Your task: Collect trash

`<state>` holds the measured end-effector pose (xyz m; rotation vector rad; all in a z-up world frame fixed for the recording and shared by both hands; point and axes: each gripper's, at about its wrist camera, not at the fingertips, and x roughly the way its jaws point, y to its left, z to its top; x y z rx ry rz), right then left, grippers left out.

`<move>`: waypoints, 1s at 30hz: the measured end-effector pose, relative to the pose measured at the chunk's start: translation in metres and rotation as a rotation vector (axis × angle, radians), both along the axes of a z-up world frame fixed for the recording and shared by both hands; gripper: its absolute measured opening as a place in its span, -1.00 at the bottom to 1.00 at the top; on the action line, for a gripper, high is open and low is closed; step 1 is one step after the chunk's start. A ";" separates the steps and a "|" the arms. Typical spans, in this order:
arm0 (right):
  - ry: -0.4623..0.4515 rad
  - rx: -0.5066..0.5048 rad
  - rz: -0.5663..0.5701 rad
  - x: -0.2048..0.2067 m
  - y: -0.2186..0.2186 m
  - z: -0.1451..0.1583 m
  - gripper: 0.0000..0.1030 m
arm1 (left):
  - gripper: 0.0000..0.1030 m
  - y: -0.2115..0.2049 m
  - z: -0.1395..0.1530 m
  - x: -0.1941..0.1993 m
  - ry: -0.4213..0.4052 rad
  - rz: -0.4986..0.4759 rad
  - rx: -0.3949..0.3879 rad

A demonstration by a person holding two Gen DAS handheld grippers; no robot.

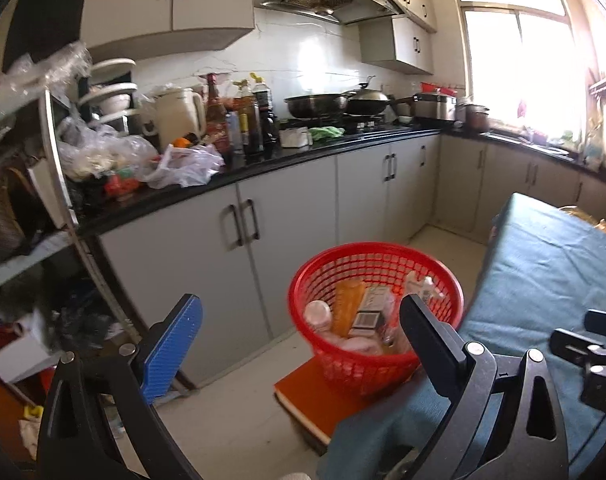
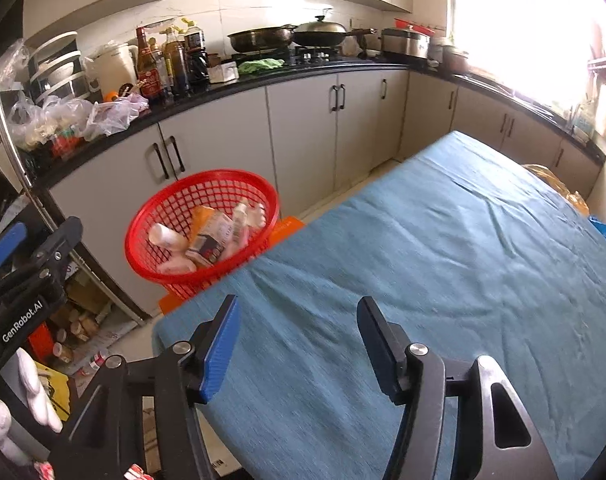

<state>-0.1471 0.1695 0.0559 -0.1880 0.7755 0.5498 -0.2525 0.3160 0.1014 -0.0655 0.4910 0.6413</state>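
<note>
A red plastic basket (image 1: pixel 443 276) stands on an orange stool (image 1: pixel 315 392) beside the table; it also shows in the right wrist view (image 2: pixel 143 216). It holds trash: an orange packet (image 1: pixel 348 304), small boxes (image 2: pixel 209 246) and white bottles (image 2: pixel 165 237). My left gripper (image 1: pixel 299 340) is open and empty, held in front of the basket. My right gripper (image 2: pixel 299 344) is open and empty above the table's blue cloth (image 2: pixel 443 280), which is bare.
A black kitchen counter (image 1: pixel 303 160) with bottles, a kettle, pans and plastic bags runs along the wall above grey cabinets (image 1: pixel 287 216). A metal shelf rack (image 1: pixel 59 160) with clutter stands at left. Boxes and litter lie on the floor below the rack (image 2: pixel 79 328).
</note>
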 end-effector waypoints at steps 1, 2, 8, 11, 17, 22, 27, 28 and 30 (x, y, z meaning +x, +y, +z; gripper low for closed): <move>-0.001 -0.005 -0.005 -0.001 -0.003 0.000 0.25 | 0.91 -0.003 0.000 -0.003 0.002 0.020 0.010; -0.005 -0.015 -0.012 -0.003 -0.007 -0.001 0.25 | 0.91 -0.005 0.000 -0.005 0.004 0.046 0.016; -0.033 -0.069 -0.021 -0.016 -0.016 -0.005 0.28 | 0.96 -0.009 0.005 -0.021 -0.034 0.129 0.031; -0.054 -0.100 -0.018 -0.022 -0.016 -0.006 0.32 | 1.00 -0.008 0.009 -0.027 -0.063 0.116 -0.004; -0.062 -0.117 -0.014 -0.028 -0.018 -0.007 0.38 | 1.00 -0.007 0.008 -0.029 -0.066 0.100 -0.062; -0.057 -0.122 -0.013 -0.029 -0.020 -0.010 0.41 | 1.00 -0.017 0.005 -0.026 -0.048 0.099 -0.040; -0.045 -0.103 -0.020 -0.030 -0.027 -0.012 0.42 | 1.00 -0.029 0.001 -0.021 -0.023 0.074 -0.024; -0.043 -0.096 -0.021 -0.030 -0.028 -0.012 0.43 | 1.00 -0.030 0.000 -0.020 -0.019 0.071 -0.024; -0.040 -0.086 -0.025 -0.030 -0.030 -0.012 0.44 | 1.00 -0.034 -0.002 -0.019 -0.008 0.061 -0.023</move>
